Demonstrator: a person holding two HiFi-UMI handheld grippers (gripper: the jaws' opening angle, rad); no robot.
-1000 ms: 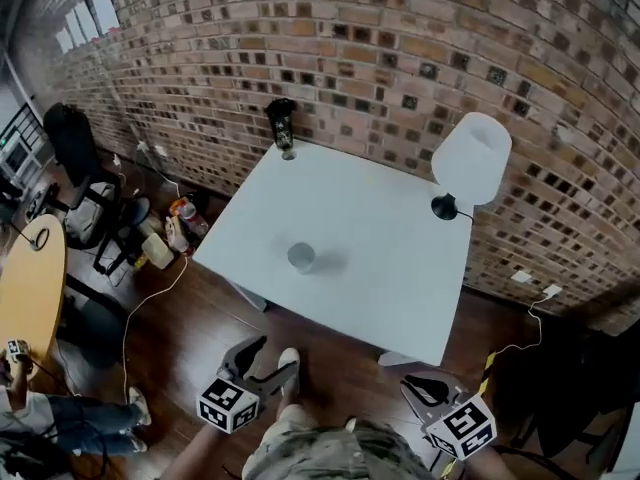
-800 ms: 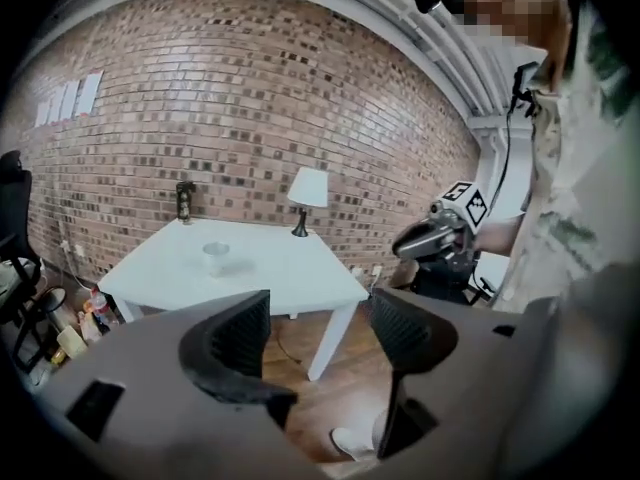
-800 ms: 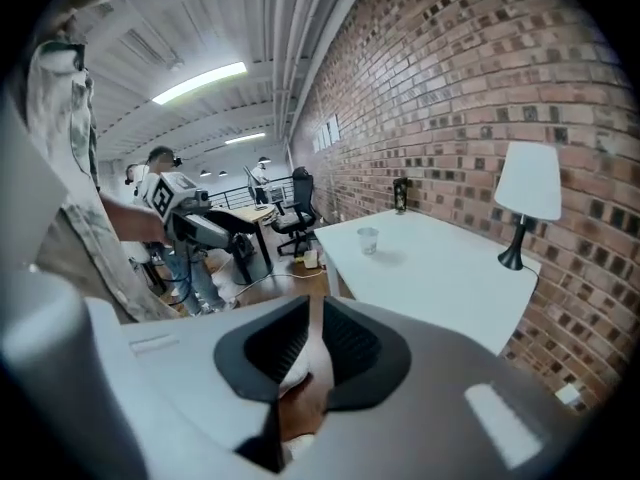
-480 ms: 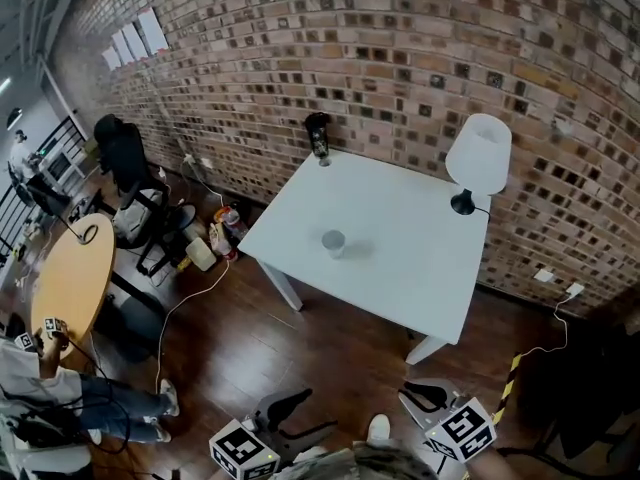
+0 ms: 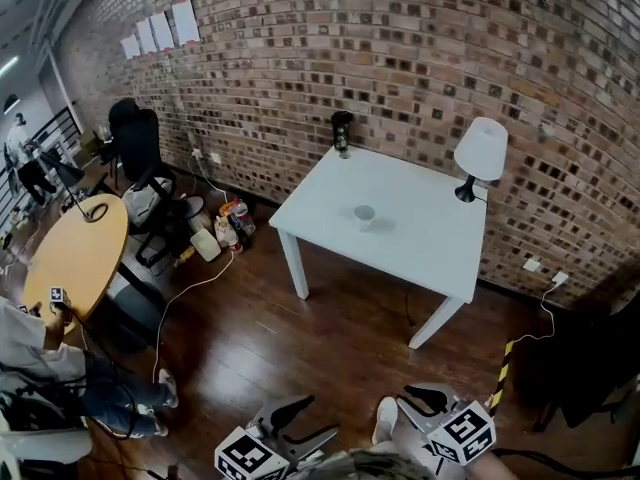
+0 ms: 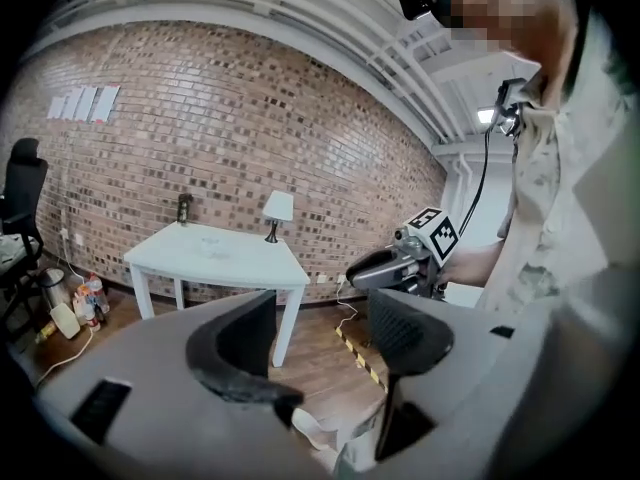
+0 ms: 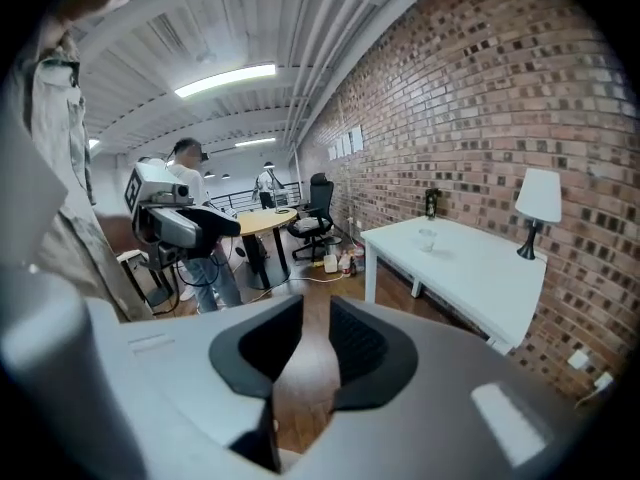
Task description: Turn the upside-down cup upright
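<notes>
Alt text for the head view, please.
A cup sits on a white table against a brick wall, a lamp at its corner. The left gripper, jaws closing, and the right gripper hang empty at the bottom, far off.

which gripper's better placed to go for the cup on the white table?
Left, marginally. The left gripper and right gripper are both far from the cup. Left's jaws, empty and closing, stand wider than right's narrow gap.
</notes>
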